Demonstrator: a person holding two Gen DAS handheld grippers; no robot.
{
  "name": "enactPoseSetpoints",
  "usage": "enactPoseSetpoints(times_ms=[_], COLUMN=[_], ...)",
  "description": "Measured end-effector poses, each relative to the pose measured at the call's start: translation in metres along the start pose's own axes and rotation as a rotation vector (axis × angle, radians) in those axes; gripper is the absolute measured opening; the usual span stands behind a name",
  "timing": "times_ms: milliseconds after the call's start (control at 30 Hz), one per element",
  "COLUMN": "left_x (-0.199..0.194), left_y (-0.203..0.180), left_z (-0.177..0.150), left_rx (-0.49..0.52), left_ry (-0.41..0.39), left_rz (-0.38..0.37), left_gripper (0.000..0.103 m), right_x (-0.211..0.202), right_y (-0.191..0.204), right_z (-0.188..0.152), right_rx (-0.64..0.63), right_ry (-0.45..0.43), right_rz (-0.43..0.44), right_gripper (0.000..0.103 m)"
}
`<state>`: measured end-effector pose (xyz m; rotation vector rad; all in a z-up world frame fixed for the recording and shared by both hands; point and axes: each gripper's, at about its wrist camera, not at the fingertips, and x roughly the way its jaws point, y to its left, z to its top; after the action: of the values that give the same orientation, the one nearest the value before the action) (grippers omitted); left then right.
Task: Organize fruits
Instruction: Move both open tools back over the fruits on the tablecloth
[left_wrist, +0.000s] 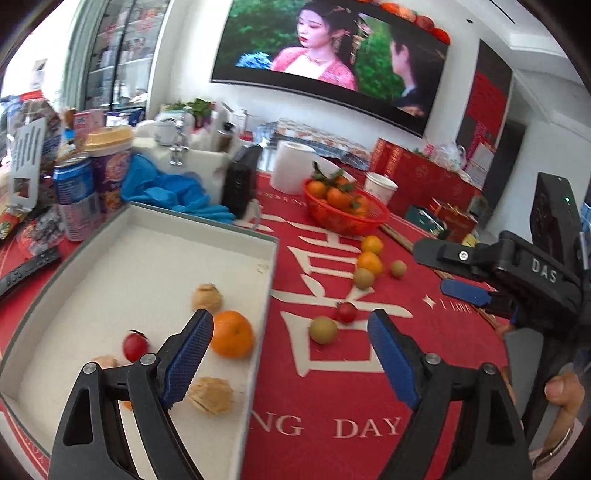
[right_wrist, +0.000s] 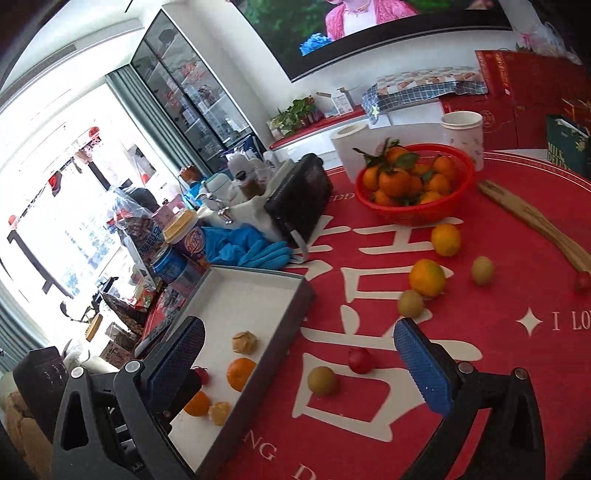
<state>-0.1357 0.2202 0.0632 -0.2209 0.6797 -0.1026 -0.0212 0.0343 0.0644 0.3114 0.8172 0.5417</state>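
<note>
A grey tray (left_wrist: 147, 266) with a white floor lies at the left on the red tablecloth. It holds an orange (left_wrist: 232, 334), a cherry tomato (left_wrist: 135, 346) and tan husked fruits (left_wrist: 211, 395). My left gripper (left_wrist: 291, 321) hangs open over the tray's right rim with nothing between its pads. My right gripper (right_wrist: 299, 328) is also open and empty, above the same rim (right_wrist: 295, 314). Loose on the cloth lie a green fruit (right_wrist: 322, 380), a cherry tomato (right_wrist: 360, 360) and two oranges (right_wrist: 426, 277). A red basket (right_wrist: 458, 206) holds several tangerines.
Cans (left_wrist: 75, 199), a lidded cup (left_wrist: 110, 166), blue gloves (left_wrist: 173, 192) and a black box (left_wrist: 240, 181) crowd behind the tray. A paper roll (left_wrist: 291, 166) and paper cup (left_wrist: 380, 186) stand by the basket. A wooden spatula (right_wrist: 535, 225) lies at the right.
</note>
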Motion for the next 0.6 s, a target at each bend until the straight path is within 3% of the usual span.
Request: enactPoseSetpoints(times_ms=[100,233,433,600], left_x=[0.018,0.039,0.059,0.076], left_y=[-0.025,-0.050,-0.063,-0.081], left_z=[-0.014,-0.031,-0.036,-0.033], left_rx=[0.055,0.100,0.128,0.179], left_ry=[0.114,0.218,0.268,0.319], left_rz=[-0.062,-0.029,0.109,0.116], left_gripper=[0.088,0.088,0.088,0.089], right_x=[-0.017,-0.026,-0.021,-0.012], right_y=[-0.035,-0.075,-0.100,-0.101], right_z=[-0.012,-0.029,-0.041,-0.048], right_rx=[0.028,0.023,-0.009,-0.060], right_ry=[0.015,0.062,0.161,0.205], right_rz=[-0.160,-0.378,-0.452,-0.508], right_gripper=[0.103,0.103,0.103,0.103])
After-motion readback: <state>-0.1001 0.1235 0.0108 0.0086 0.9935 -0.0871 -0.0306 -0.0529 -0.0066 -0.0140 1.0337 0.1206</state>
